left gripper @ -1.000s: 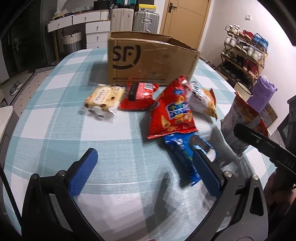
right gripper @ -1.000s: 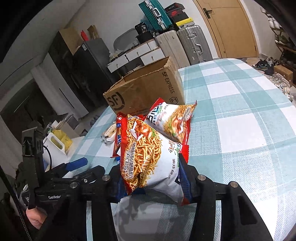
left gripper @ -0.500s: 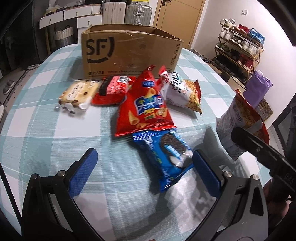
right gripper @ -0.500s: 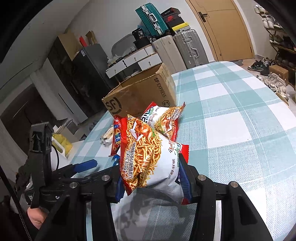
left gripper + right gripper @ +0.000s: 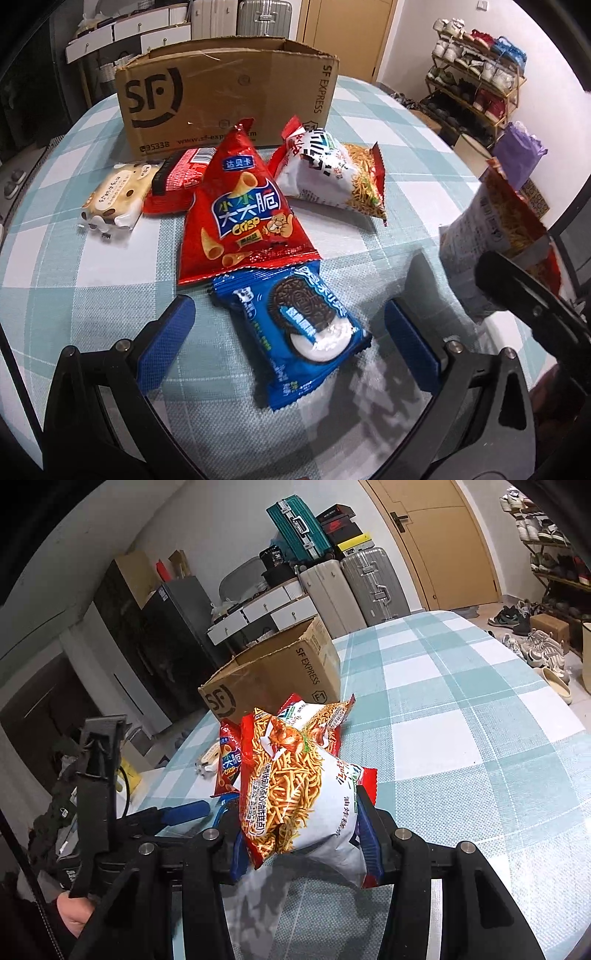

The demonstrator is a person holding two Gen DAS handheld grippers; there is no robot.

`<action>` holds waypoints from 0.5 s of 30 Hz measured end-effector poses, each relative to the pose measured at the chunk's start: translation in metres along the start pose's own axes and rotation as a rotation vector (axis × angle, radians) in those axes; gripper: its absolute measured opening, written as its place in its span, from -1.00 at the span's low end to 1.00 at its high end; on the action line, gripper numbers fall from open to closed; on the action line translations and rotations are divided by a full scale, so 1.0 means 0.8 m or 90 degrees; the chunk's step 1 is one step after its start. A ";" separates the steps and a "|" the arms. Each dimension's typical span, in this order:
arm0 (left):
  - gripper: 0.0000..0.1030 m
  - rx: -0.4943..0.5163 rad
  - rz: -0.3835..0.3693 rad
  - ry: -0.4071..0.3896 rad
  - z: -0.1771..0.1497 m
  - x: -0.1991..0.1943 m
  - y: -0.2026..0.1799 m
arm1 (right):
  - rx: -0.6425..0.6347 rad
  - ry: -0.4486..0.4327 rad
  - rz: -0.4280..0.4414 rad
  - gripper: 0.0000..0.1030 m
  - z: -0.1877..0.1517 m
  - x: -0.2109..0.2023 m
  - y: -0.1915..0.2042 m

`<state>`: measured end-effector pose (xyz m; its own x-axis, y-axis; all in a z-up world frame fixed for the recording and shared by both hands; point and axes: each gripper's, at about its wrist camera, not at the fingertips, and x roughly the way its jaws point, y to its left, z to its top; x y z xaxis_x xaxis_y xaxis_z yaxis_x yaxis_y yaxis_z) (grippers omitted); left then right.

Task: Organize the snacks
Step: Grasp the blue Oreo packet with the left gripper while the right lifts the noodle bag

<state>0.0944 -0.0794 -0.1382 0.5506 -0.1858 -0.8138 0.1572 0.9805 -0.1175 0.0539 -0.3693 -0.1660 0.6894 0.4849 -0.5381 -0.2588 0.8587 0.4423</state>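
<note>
My right gripper (image 5: 301, 843) pinches a noodle-snack bag (image 5: 295, 797) upright, clear of the table, for boxing, while my left gripper (image 5: 290, 328), fingers spread, straddles the blue cookie packet (image 5: 295, 321) lying between them, short of the cardboard box (image 5: 229, 96).

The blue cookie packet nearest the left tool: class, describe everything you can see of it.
The blue cookie packet is a glossy plastic wrapper, sealed, printed with a dark sandwich cookie and white cream. It lies flat on the checked tablecloth, slanted, between the open blue pads of the left tool, touching neither. Its far end is tucked under the red crisp bag.
</note>
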 end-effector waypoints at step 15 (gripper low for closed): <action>0.82 -0.010 0.042 0.019 0.001 0.017 0.006 | -0.009 -0.003 0.005 -0.04 0.002 -0.006 0.004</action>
<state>0.1030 -0.0771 -0.1494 0.5350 -0.1198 -0.8363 0.1084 0.9914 -0.0727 0.0503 -0.3691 -0.1608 0.6910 0.4902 -0.5313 -0.2727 0.8574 0.4364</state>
